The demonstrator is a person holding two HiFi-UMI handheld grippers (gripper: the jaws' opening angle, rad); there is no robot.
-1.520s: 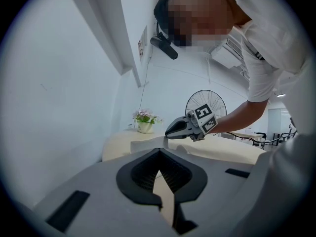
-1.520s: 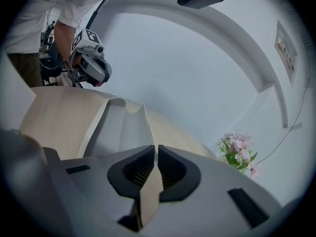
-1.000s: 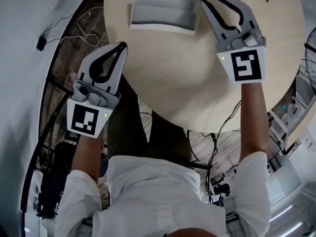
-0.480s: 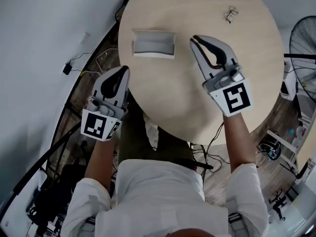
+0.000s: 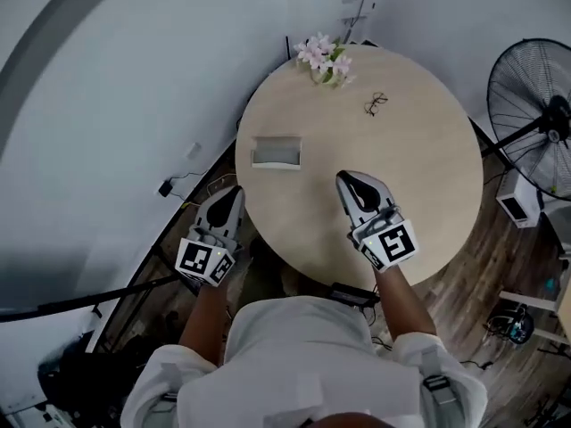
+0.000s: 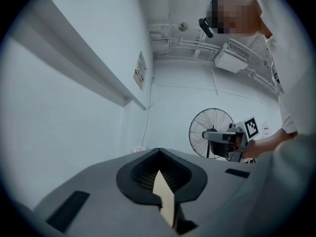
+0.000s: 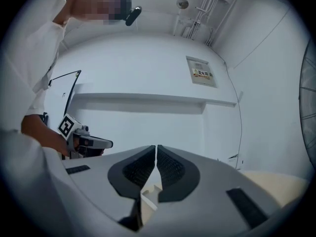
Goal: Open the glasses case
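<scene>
The glasses case [image 5: 277,152], grey-white with its inside showing, lies on the left part of the round wooden table [image 5: 419,194]. My left gripper [image 5: 236,191] is shut and empty; it hangs just off the table's near-left edge, below the case. My right gripper [image 5: 344,177] is also shut and empty, over the table to the right of the case and nearer me. Neither touches the case. In the left gripper view the jaws [image 6: 158,150] meet at the tip; in the right gripper view the jaws [image 7: 155,147] stand almost touching. The case is in neither gripper view.
A pair of glasses [image 5: 376,104] and a bunch of pink flowers [image 5: 326,59] lie at the table's far side. A standing fan [image 5: 535,119] is at the right. Cables run along the floor by the wall at left.
The head view has pulled far back and now shows the whole table. Both grippers have drawn back from the case toward my body. Both stayed shut.
</scene>
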